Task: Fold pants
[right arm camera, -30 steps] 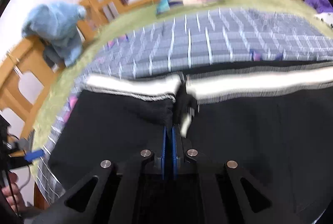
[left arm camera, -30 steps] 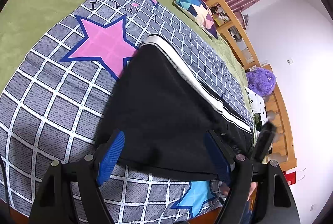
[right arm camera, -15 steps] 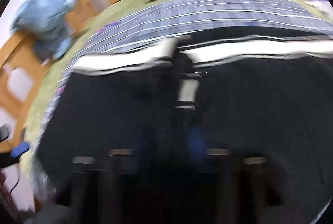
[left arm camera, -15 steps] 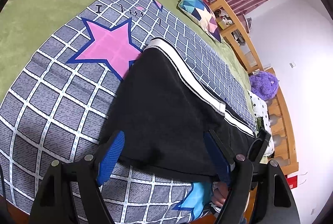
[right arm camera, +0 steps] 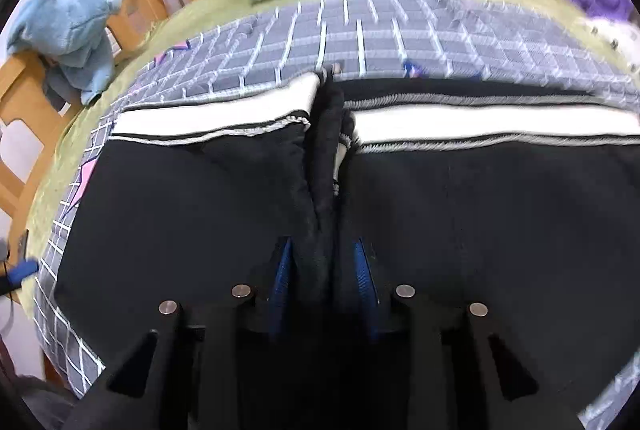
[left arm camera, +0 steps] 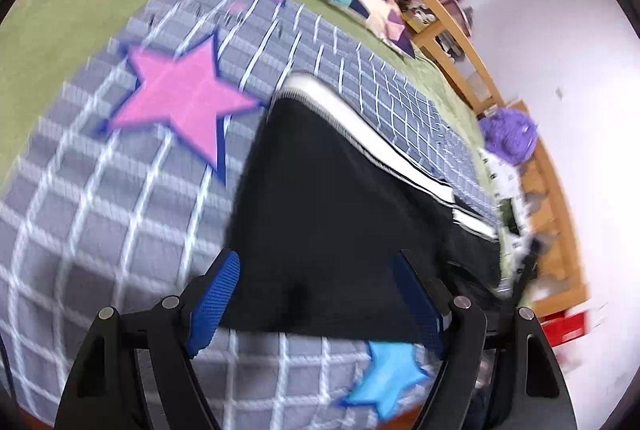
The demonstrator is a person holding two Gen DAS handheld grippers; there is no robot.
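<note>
Mid-fold, by my read: black pants [right arm camera: 460, 214] with a white side stripe [right arm camera: 480, 124] lie flat on the bed, on the grey grid blanket [left arm camera: 100, 198] with star prints, toward the bed's near edge. Right gripper [right arm camera: 323, 270] has its fingers [right arm camera: 282, 270] narrowed but not fully closed, a bunched ridge of black fabric standing between them where the stripe breaks. Whether the pads actually bite the cloth or just bracket it, cannot tell; the gap looks wider than the ridge. Left gripper [left arm camera: 316, 294] hovers with fingers [left arm camera: 214, 294] spread wide, holding nothing, over the pants' near hem by the blue star [left arm camera: 384, 374]. The pants look doubled over at the ridge, so one fold is probably laid and this is the release or regrasp point. Next move calls for: confirm the right side's grip on the ridge, bring the left down on the near hem corner and close, then carry both toward the far stripe edge, keeping layers aligned. Risk: thin ridge slipping out of half-closed fingers. Writing: dark marks on the blanket beyond the pink star [left arm camera: 180, 98] are motion-blurred, unreadable. No brand or label visible on the pants. Left view is blurred overall.
</note>
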